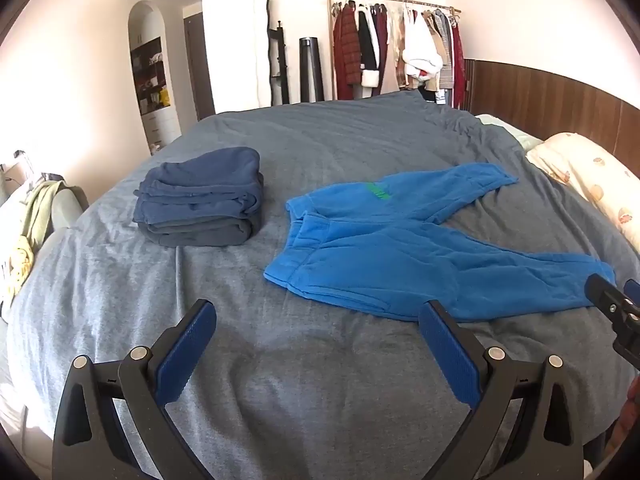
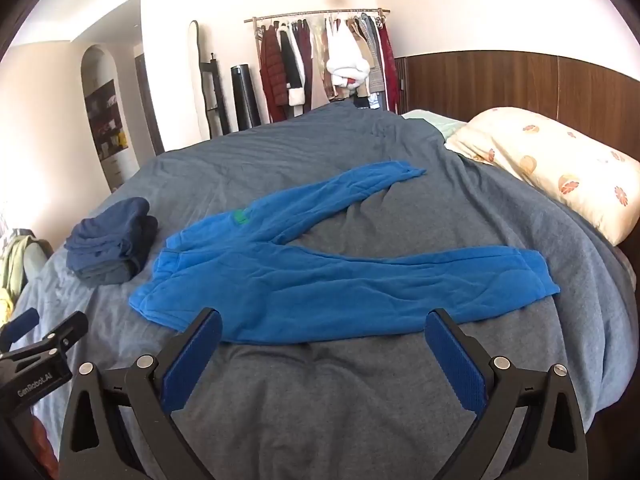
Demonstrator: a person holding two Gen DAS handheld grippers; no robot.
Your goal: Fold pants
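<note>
Bright blue pants (image 1: 400, 248) lie spread flat on the grey bed cover (image 1: 320, 380), legs apart in a V, waistband to the left, a green patch near the top. They also show in the right wrist view (image 2: 320, 280). My left gripper (image 1: 318, 316) is open and empty, just short of the near edge of the pants near the waist. My right gripper (image 2: 324, 324) is open and empty, at the near edge of the lower leg. The right gripper shows at the left wrist view's right edge (image 1: 612, 308); the left gripper shows at the right wrist view's left edge (image 2: 36, 344).
A stack of folded dark blue and grey clothes (image 1: 200, 196) sits left of the pants, also in the right wrist view (image 2: 112, 240). A floral pillow (image 2: 552, 168) lies at the bed's right by the wooden headboard. A clothes rack (image 1: 396, 44) stands behind the bed.
</note>
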